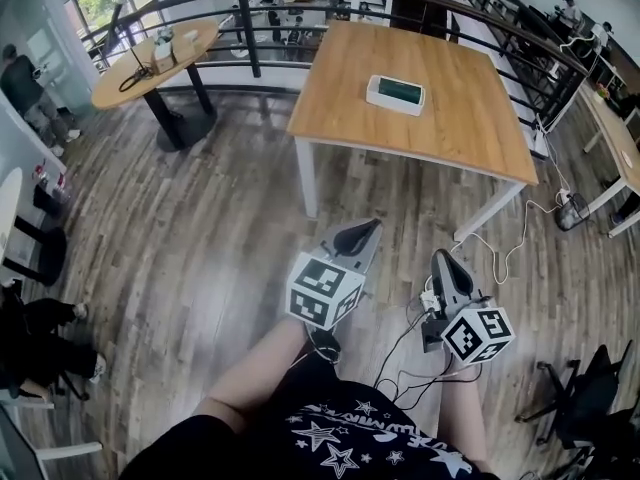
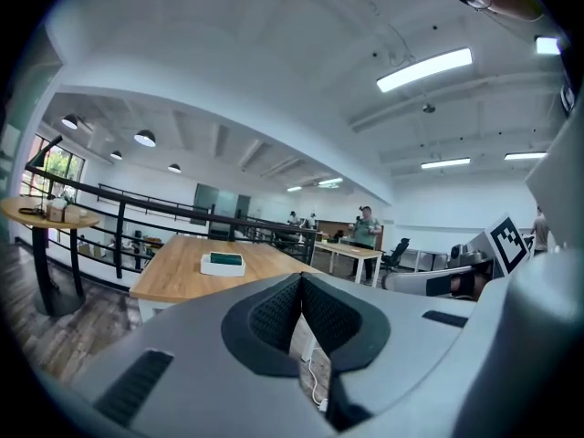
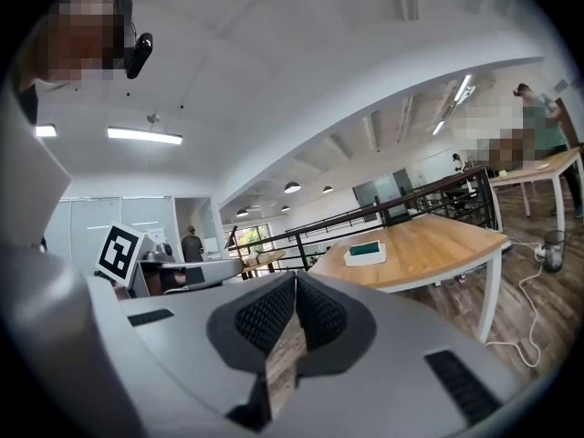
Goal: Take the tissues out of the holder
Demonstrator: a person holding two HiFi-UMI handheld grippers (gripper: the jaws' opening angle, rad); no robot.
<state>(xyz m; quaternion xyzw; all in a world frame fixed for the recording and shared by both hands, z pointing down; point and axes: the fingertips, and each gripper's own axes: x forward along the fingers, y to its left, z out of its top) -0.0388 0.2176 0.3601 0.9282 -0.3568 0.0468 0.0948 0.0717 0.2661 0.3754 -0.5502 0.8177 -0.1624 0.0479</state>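
Observation:
The tissue holder (image 1: 395, 94), a white tray with a dark green top, lies on the square wooden table (image 1: 470, 118), well ahead of both grippers. It shows small in the left gripper view (image 2: 224, 263) and in the right gripper view (image 3: 365, 253). My left gripper (image 1: 372, 226) and right gripper (image 1: 443, 258) hang side by side over the wooden floor, both pointing toward the table. In each gripper view the jaw tips meet, left (image 2: 300, 278) and right (image 3: 295, 277), with nothing between them.
A black railing (image 1: 250, 28) runs behind the table. A round table (image 1: 150, 63) with small items stands at the far left. A white cable (image 1: 510, 248) trails on the floor by the table's right leg. Chairs (image 1: 585, 398) sit at the right and left edges.

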